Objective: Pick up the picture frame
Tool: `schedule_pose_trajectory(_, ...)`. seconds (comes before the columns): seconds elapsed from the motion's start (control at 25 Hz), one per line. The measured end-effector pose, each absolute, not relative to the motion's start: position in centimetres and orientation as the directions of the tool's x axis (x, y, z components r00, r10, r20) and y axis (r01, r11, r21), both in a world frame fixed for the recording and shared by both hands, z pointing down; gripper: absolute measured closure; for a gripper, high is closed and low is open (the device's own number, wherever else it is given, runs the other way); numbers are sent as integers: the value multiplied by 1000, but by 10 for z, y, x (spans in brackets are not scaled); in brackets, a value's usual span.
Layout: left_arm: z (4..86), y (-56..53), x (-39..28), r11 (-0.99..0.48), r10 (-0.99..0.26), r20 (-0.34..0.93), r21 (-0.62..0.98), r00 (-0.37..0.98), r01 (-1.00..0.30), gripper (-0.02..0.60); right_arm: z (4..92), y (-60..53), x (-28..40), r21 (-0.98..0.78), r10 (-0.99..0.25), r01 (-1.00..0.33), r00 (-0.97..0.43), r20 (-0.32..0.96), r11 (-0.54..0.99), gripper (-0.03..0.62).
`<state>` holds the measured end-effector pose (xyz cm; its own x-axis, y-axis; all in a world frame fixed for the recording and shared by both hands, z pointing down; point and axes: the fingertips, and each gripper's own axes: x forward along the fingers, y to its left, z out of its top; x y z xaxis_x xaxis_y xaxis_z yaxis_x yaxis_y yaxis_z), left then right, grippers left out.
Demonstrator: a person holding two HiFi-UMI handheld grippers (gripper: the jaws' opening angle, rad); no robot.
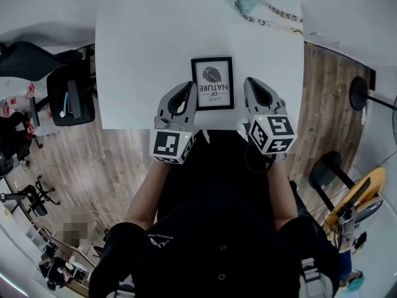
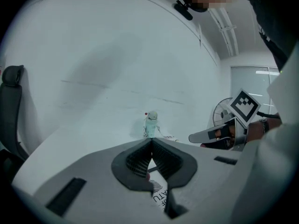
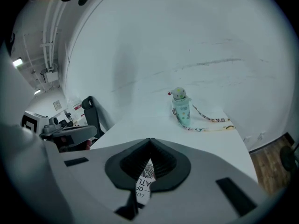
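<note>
Left tongs (image 1: 188, 88), right tongs (image 1: 251, 84) pressed together, empty. Black rectangular picture frame (image 1: 212, 82) flat between them. We judge it light, stiff, breakable; pinch side rims.

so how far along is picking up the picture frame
Done: nothing yet; the picture frame lies flat on the white table. In hand: the left gripper and right gripper, both shut and empty, flank its near half, one each side. Left: open the jaws, grip the frame, lift it.
</note>
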<state>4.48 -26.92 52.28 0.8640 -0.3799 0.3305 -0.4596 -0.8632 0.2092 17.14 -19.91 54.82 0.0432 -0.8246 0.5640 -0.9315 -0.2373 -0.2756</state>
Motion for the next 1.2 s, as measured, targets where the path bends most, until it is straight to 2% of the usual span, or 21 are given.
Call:
schedule_pose_trajectory(0.24, 574, -267, 43, -853, -352, 440, 213, 826, -477, 575, 586, -200, 166, -279, -769, -928, 13, 640, -248, 595)
schedule_pose_trajectory(0.4, 605, -266, 40, -817, -321, 513, 276, 796, -507, 575, 611, -201, 166, -266, -716, -925, 10, 699, -272, 591)
schedule_pose_trajectory(0.88, 685, -258, 34, -746, -181, 674, 381, 717, -546, 569, 677, -200, 151, -333, -594, -887, -86, 800, -321, 517)
schedule_pose_trajectory(1.0, 695, -258, 36, -734, -159, 687, 399, 709, -550, 524, 687, -202, 150, -334, -563, -882, -98, 821, -333, 514)
schedule_pose_trajectory(1.2, 715, -258, 38, -720, -132, 736, 389, 664, -574, 484, 711, -199, 151, -298, -511, -890, -88, 855, -346, 498)
